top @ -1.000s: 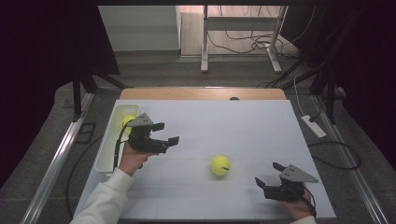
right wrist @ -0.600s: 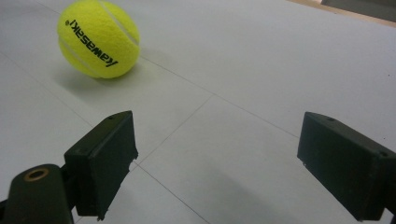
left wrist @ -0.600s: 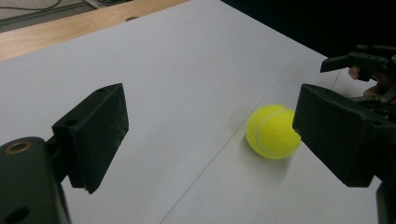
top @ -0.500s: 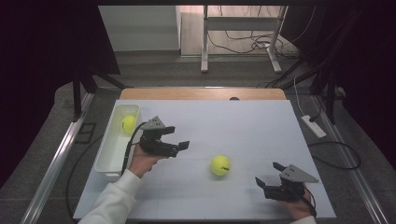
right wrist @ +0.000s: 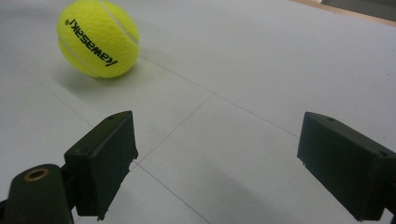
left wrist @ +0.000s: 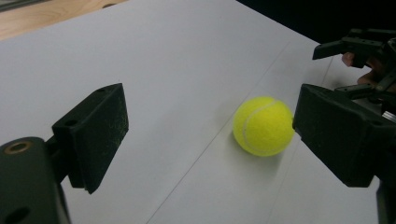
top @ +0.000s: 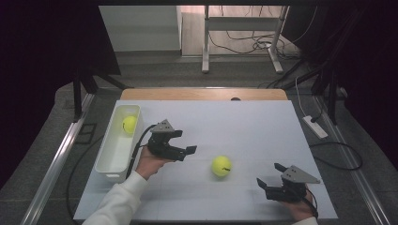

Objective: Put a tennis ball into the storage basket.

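Note:
A yellow tennis ball (top: 221, 166) lies on the white table top (top: 234, 122), a little right of centre. In the left gripper view the same ball (left wrist: 263, 125) rests on the table ahead of the jaws, close to the right one. My left gripper (top: 185, 144) is open and empty, a short way left of the ball. A second tennis ball (top: 129, 124) sits in the white bin (top: 109, 165) at the table's left edge. My right gripper (top: 271, 175) is open and empty near the front right. Its own view has the ball (right wrist: 97, 38) at the upper left.
The bin runs lengthwise along the left edge of the table. A wooden strip (top: 202, 94) borders the far edge. Beyond it stand a metal frame (top: 240, 33) and floor cables. A power strip (top: 315, 126) lies on the floor to the right.
My left gripper has moved from over the bin rightward across the table toward the loose ball, staying open. The right gripper and both balls have not moved.

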